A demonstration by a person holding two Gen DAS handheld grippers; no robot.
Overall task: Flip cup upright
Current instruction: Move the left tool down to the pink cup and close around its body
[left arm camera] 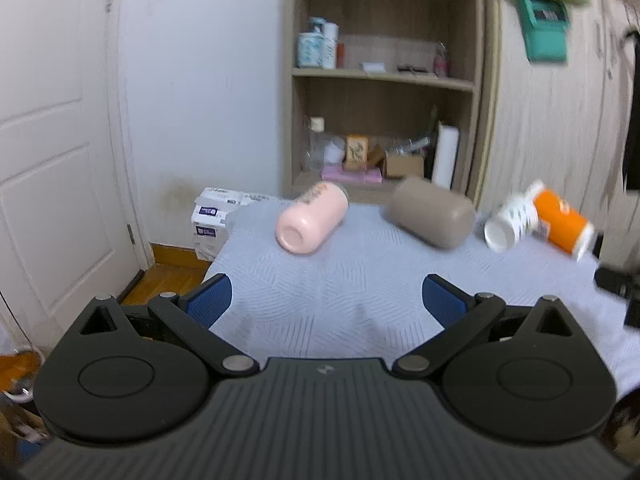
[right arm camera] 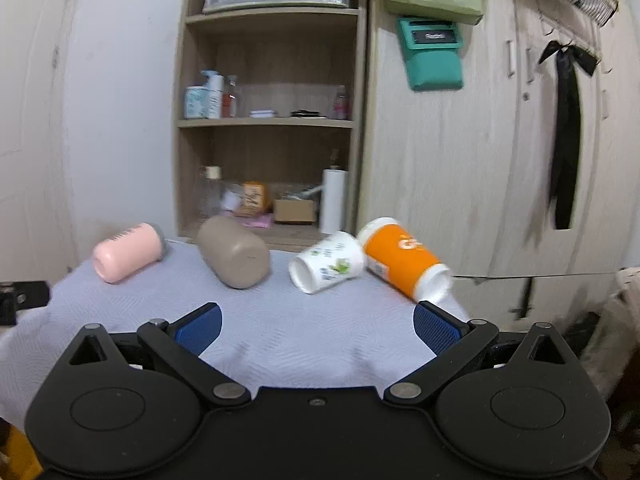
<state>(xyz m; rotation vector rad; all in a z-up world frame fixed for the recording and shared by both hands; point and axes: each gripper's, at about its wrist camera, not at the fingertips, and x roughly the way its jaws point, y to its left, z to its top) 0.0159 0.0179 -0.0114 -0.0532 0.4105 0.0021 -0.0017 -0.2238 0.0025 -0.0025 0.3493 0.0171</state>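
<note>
Several cups lie on their sides on a table with a pale blue cloth (left arm camera: 328,300). A pink cup (left arm camera: 310,218) (right arm camera: 128,252) lies at the left. A taupe cup (left arm camera: 432,212) (right arm camera: 234,252) lies beside it. A white printed cup (left arm camera: 510,222) (right arm camera: 326,262) and an orange cup (left arm camera: 562,220) (right arm camera: 402,262) lie at the right. My left gripper (left arm camera: 327,300) is open and empty, short of the pink and taupe cups. My right gripper (right arm camera: 318,326) is open and empty, short of the white cup.
A wooden shelf unit (right arm camera: 268,120) with bottles and boxes stands behind the table, beside a wardrobe (right arm camera: 480,160). A white door (left arm camera: 52,140) is at the left, with cartons (left arm camera: 212,220) on the floor by the table. The right gripper's edge (left arm camera: 618,284) shows at the left wrist view's right side.
</note>
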